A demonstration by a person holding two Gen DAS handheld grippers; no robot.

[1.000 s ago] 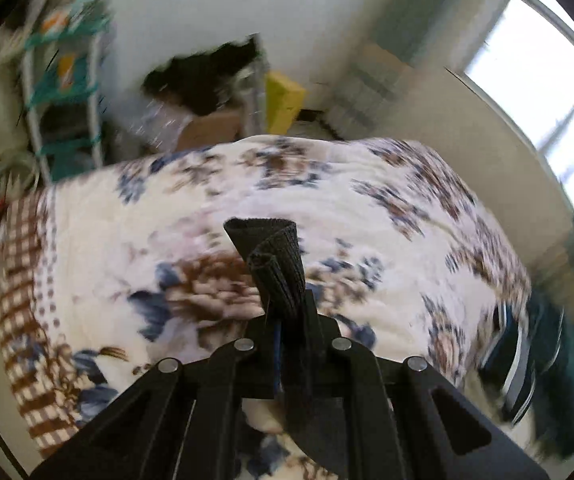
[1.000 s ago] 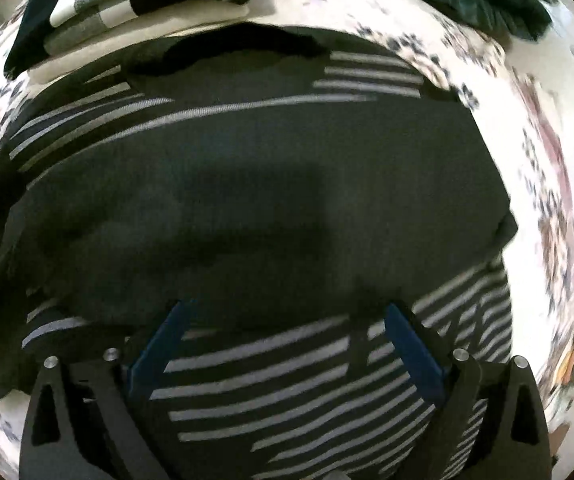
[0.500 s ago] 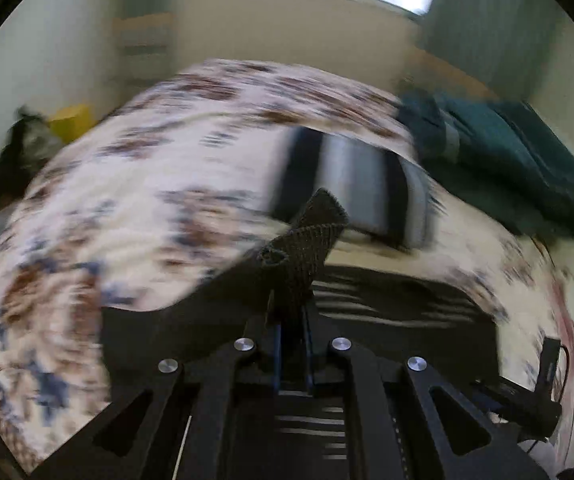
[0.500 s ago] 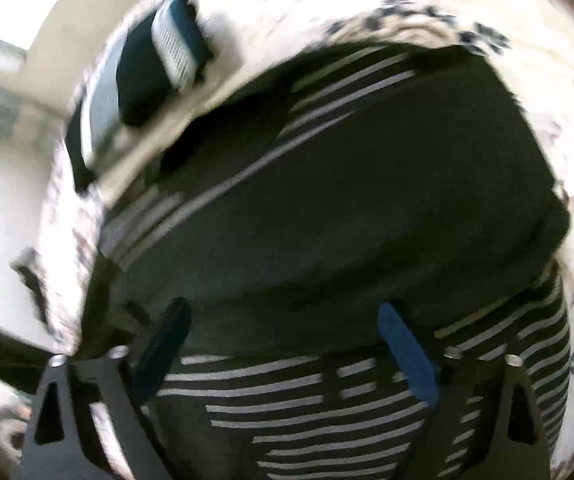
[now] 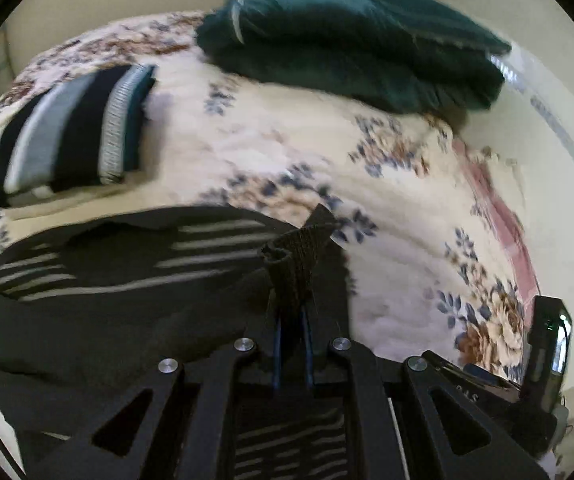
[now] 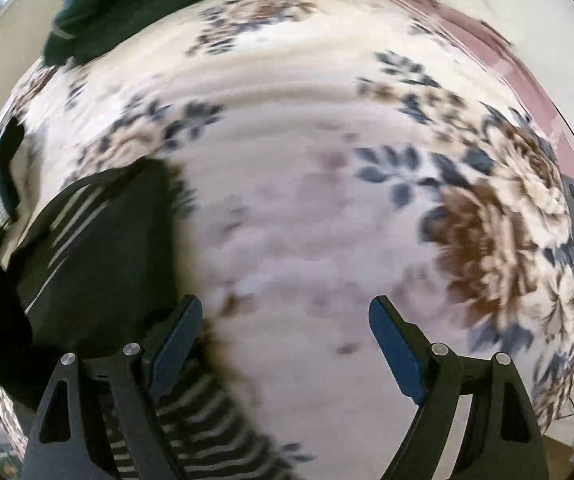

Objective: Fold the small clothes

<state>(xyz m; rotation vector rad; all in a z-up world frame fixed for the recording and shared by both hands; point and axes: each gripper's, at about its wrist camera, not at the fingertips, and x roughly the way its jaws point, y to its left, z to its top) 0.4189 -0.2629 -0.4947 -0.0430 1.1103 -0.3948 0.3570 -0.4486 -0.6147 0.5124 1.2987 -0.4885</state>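
Dark striped sweater (image 5: 119, 304) spread lower left on floral quilt (image 5: 407, 216). Ribbed cuff (image 5: 299, 256) clamped in left gripper (image 5: 291, 344). Right gripper (image 6: 287, 344) agape, empty. Knit judged soft, limp, light; hem edges best gripped.

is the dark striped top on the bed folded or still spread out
Partly folded. The dark striped top lies on the floral bedspread with one plain layer doubled over its stripes, and the left claw grips its ribbed cuff.

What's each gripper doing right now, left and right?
Left gripper: closed on the ribbed cuff of the dark grey striped knit garment.
Right gripper: open, empty.
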